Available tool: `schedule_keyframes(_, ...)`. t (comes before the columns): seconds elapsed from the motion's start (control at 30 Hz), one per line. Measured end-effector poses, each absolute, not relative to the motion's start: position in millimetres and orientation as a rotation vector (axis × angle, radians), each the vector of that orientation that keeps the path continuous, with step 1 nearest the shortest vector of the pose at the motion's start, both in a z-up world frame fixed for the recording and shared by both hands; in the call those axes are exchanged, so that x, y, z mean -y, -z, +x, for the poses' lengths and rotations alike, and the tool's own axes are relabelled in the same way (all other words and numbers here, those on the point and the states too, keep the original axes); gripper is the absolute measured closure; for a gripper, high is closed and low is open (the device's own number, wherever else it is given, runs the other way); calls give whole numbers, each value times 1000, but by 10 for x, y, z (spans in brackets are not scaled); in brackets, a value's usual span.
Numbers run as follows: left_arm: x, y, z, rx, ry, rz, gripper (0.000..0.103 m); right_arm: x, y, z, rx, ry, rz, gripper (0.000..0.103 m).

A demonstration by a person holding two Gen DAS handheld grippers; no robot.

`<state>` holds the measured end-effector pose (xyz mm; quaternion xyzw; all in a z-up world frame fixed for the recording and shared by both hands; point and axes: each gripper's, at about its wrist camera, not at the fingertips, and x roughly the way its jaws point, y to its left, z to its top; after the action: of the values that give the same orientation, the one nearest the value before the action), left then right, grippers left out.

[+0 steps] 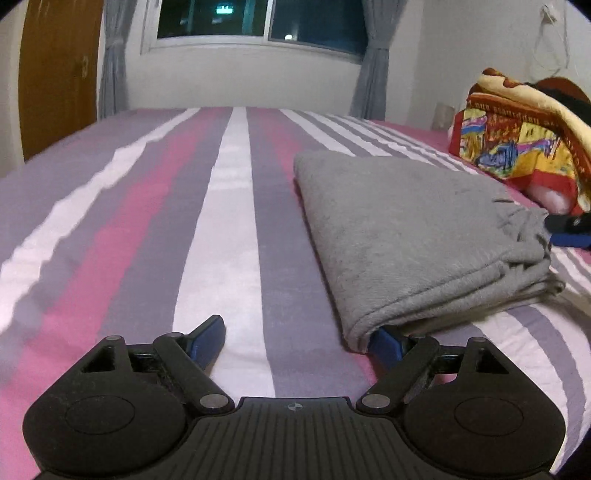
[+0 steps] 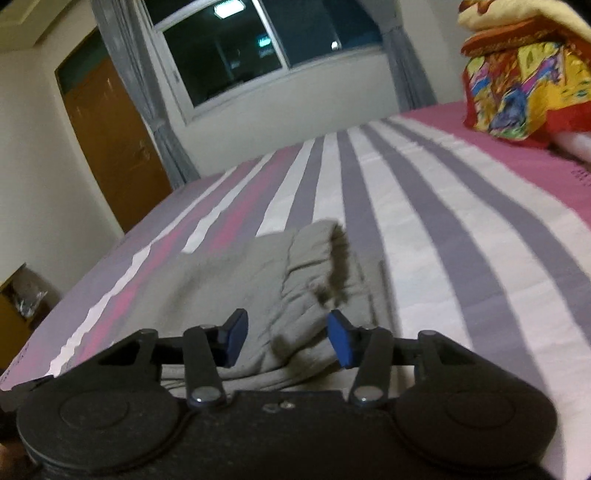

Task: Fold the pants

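Observation:
The grey pants lie folded into a thick rectangle on the striped bed. My left gripper is open at the stack's near left corner; its right pad is tucked under the corner fold, its left pad rests on bare sheet. In the right wrist view the pants' gathered waistband end lies between the pads of my open right gripper, which holds nothing. The right gripper also shows in the left wrist view at the stack's far right edge.
A folded colourful blanket sits on the bed at the right, also in the right wrist view. A window with grey curtains is behind the bed and a wooden door on the left.

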<state>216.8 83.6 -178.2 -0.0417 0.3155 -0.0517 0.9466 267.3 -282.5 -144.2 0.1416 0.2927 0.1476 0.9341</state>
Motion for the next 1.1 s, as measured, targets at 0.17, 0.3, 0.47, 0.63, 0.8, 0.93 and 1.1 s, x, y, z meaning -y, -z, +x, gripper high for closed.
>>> schedule_keyframes(0.17, -887, 1857, 2208, -633, 123, -144, 21, 2732, 1574, 2892, -659, -287, 296, 59)
schedule_keyframes(0.3, -899, 1900, 2258, -639, 125, -162, 21, 2680, 1624, 3022, -695, -290, 358, 78)
schedule_keyframes(0.47, -888, 1910, 2271, -638, 125, -162, 20, 2851, 1388, 2739, -528, -315, 450, 88)
schedule_keyframes(0.63, -830, 1919, 2306, -651, 129, -144, 18, 3005, 1807, 2842, -661, -221, 513, 88)
schedule_keyframes(0.8, -826, 1918, 2316, -653, 123, -142, 18, 2976, 1701, 2732, -642, -229, 528, 75)
schedule_keyframes(0.93, -796, 1931, 2332, -652, 115, -139, 17, 3188, 1625, 2477, -585, -239, 634, 25)
schedule_keyframes(1.1, -781, 1939, 2346, -656, 111, -138, 16, 3244, 1799, 2658, -696, -258, 711, 40)
